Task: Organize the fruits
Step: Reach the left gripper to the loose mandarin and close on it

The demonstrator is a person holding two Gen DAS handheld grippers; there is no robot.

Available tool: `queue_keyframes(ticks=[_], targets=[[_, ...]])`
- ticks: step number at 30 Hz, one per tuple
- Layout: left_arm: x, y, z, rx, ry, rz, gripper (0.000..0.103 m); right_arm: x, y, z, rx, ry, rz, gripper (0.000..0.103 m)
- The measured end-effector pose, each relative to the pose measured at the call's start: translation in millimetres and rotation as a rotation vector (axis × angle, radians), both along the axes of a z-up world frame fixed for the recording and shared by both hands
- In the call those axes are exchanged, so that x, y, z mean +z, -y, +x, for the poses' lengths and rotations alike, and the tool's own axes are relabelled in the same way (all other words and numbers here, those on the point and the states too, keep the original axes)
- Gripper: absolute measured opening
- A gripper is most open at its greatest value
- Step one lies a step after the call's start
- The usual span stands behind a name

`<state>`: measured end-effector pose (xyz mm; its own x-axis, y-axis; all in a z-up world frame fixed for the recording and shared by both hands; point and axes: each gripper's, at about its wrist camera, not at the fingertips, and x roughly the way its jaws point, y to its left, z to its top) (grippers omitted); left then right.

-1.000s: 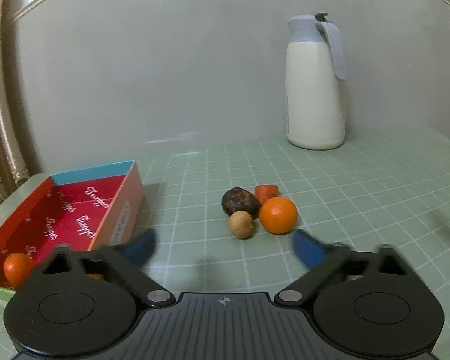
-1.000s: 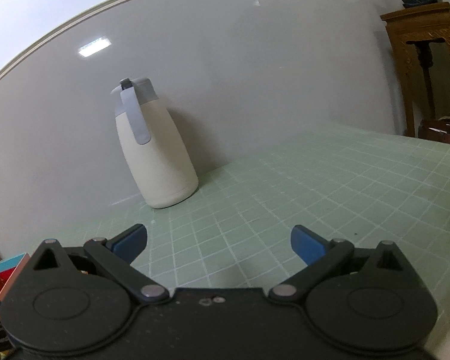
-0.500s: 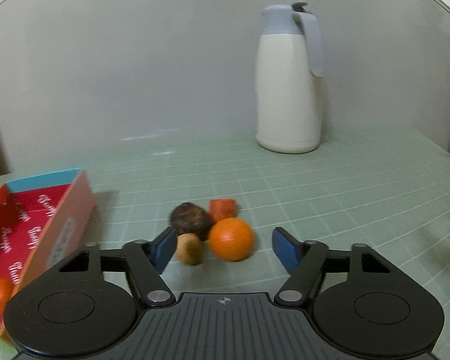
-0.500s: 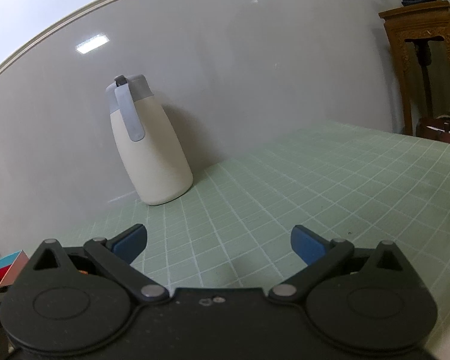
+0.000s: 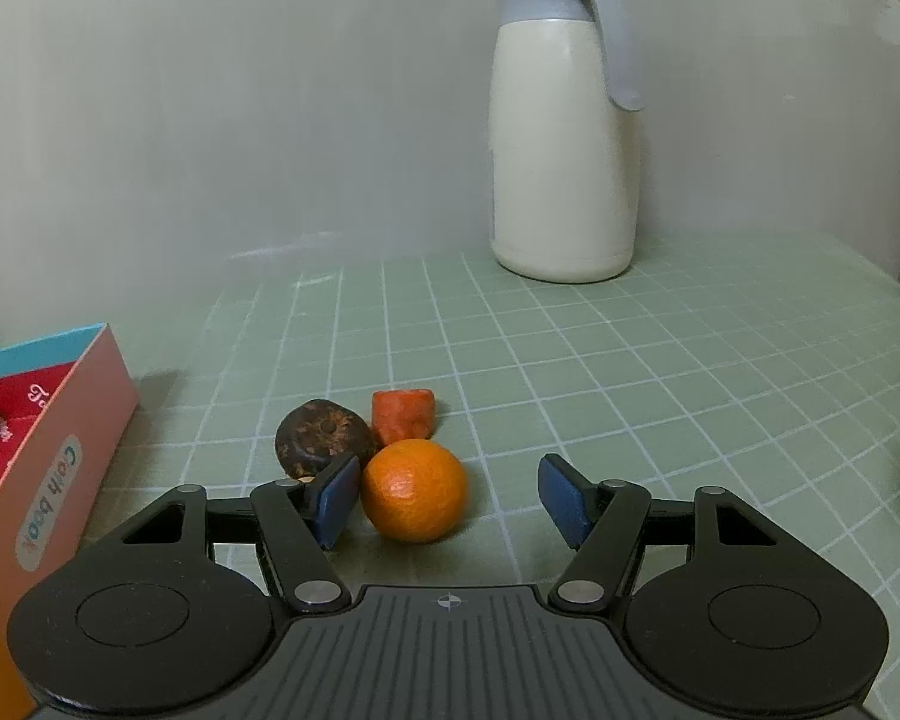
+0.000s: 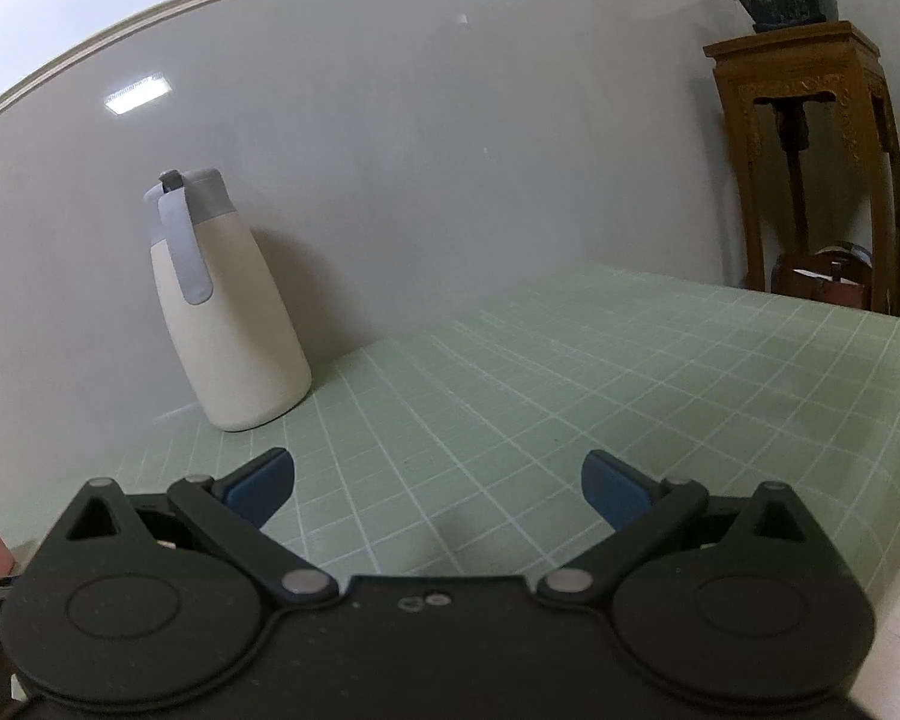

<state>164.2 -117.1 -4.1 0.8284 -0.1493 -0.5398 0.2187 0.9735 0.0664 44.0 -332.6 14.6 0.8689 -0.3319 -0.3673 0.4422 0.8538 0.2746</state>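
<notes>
Left hand-held gripper (image 5: 444, 498) jaws apart w/ round orange tangerine (image 5: 414, 490) between, unclamped; right hand-held gripper (image 6: 438, 489) apart, empty, over green gridded worktop (image 6: 570, 360).

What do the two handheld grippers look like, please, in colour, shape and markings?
Both the left gripper and the right gripper are matte black, with two round discs, silver pivot pins, angled link arms and blue pads. The left body is ribbed with a small crosshair mark.
</notes>
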Motion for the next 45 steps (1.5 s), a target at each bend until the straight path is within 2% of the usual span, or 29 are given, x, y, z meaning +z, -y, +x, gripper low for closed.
queue_keyframes(ticks=[7, 8, 9, 10, 12, 26, 45], targets=[[-2.4, -1.1, 5.2, 0.013, -0.027, -0.003, 0.064, -2.6, 2.3, -2.4, -0.002, -0.008, 0.01, 0.103], [-3.0, -1.6, 6.0, 0.012, -0.036, -0.006, 0.061, -2.9, 2.1, -2.5, 0.0, -0.01, 0.01, 0.103], [-3.8, -2.3, 7.8, 0.012, -0.048, -0.013, 0.048, -3.1, 1.6, -1.8, 0.001, -0.012, 0.011, 0.103], [-5.7, -3.6, 10.8, 0.011, -0.072, -0.024, 0.041, -2.8, 1.0, -1.3, 0.003, -0.013, 0.01, 0.103], [-5.4, -7.1, 12.3, 0.005, -0.086, -0.05, 0.041, -2.9, -0.4, -0.8, 0.0, -0.015, 0.002, 0.103], [-6.0, -5.7, 13.0, 0.007, -0.084, -0.044, 0.041, -7.1, -5.4, 6.5, -0.009, -0.054, -0.015, 0.103], [-0.6, -11.7, 1.2, 0.009, -0.037, -0.069, 0.041, -13.5, -18.1, 21.0, 0.032, -0.119, -0.03, 0.103]])
